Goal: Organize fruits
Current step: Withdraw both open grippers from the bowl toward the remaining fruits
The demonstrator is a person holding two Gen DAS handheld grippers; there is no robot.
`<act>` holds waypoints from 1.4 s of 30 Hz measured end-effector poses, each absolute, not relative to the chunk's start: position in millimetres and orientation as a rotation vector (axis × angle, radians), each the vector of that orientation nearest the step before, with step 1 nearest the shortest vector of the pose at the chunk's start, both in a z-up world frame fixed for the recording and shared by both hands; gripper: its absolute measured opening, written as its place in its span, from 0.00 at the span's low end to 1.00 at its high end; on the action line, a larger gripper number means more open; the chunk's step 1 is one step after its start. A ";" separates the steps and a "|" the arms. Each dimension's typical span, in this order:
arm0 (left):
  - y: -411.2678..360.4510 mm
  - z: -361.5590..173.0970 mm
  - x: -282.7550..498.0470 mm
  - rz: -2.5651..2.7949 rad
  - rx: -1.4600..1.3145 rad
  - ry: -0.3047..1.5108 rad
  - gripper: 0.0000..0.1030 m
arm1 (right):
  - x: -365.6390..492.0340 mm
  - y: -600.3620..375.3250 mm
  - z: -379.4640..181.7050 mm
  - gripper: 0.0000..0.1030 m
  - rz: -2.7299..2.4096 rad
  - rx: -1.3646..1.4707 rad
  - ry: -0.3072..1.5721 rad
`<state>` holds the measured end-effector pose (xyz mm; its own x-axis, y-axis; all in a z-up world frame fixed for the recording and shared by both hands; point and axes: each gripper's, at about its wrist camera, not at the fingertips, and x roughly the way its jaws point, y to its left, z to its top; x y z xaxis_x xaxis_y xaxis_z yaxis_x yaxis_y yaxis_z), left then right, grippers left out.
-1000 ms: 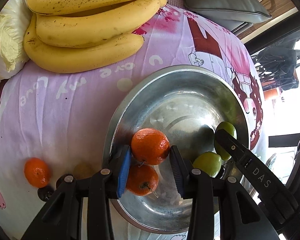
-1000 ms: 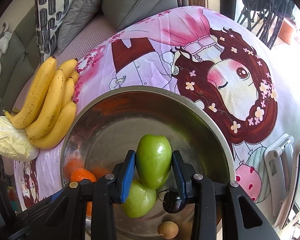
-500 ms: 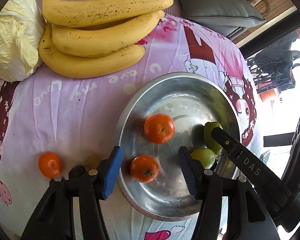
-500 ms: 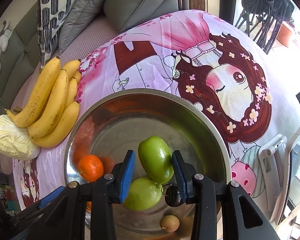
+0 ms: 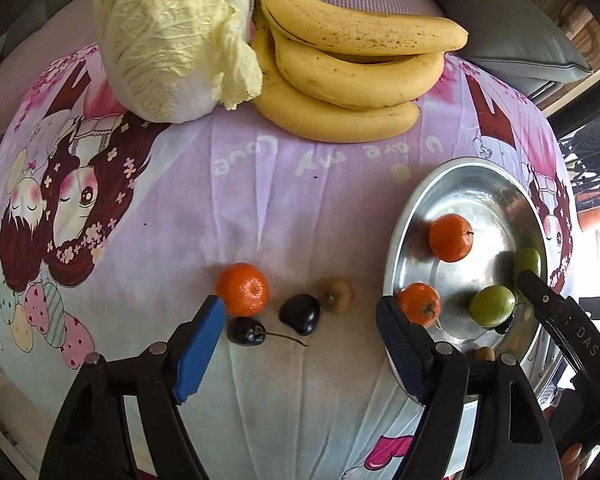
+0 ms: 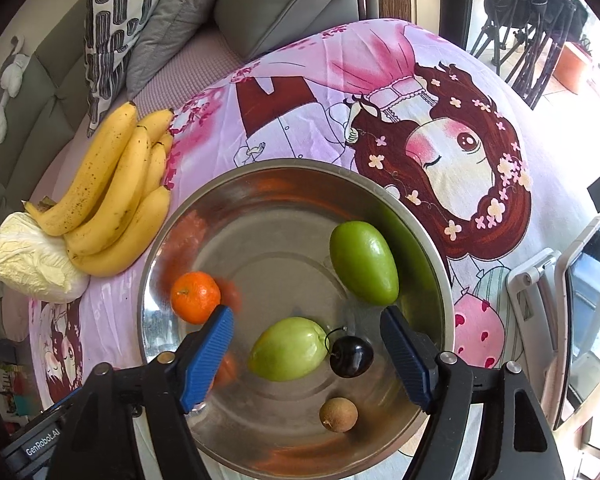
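**Inspector:** What has changed since the earlier frame?

**Me:** My left gripper (image 5: 300, 344) let go of an orange (image 5: 450, 237), which now sits in the metal bowl (image 5: 404, 232), and swung out over the cloth. My right gripper (image 6: 306, 354) released the long green fruit (image 6: 364, 263), which rolled toward the bowl's far wall. Both grippers' jaws are opening, with nothing pressed between them.

**Inspector:** What remains outside?

**Me:** A loose orange (image 5: 243, 289), two dark cherries (image 5: 300, 314) and a small brown fruit (image 5: 337, 295) lie close together on the cloth, just beside the bowl's rim. The bananas (image 5: 352, 76) and the cabbage (image 5: 172, 36) lie well apart at the far edge.

**Inspector:** Handling?

**Me:** I judge the orange light, firm and round; take it across its middle. The cherries look soft and slick; close gently on the body, not the stem.

**Inspector:** Clearance?

**Me:** Open cloth on the left. The bowl's rim stands near my left gripper's right finger, and the right gripper hangs over the bowl, so carries must lift over the rim.
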<state>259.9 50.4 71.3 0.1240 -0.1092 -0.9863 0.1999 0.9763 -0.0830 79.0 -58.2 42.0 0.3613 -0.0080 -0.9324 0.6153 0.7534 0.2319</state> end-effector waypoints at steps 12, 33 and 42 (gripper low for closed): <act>96.6 51.5 251.2 -0.078 0.120 1.414 0.82 | 65.1 -41.3 42.9 1.00 -0.428 0.544 1.154; 199.0 61.3 252.3 -0.003 0.046 1.433 0.82 | 95.1 70.2 64.8 1.00 -0.138 0.378 1.114; 256.1 63.9 260.7 0.040 -0.058 1.437 0.82 | 118.4 120.1 58.4 1.00 0.002 0.306 1.143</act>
<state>260.7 256.1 63.9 0.1326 -0.0068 -0.9911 -0.0626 0.9979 -0.0153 118.4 120.1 58.4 0.4197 0.1566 -0.8940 0.1542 0.9584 0.2402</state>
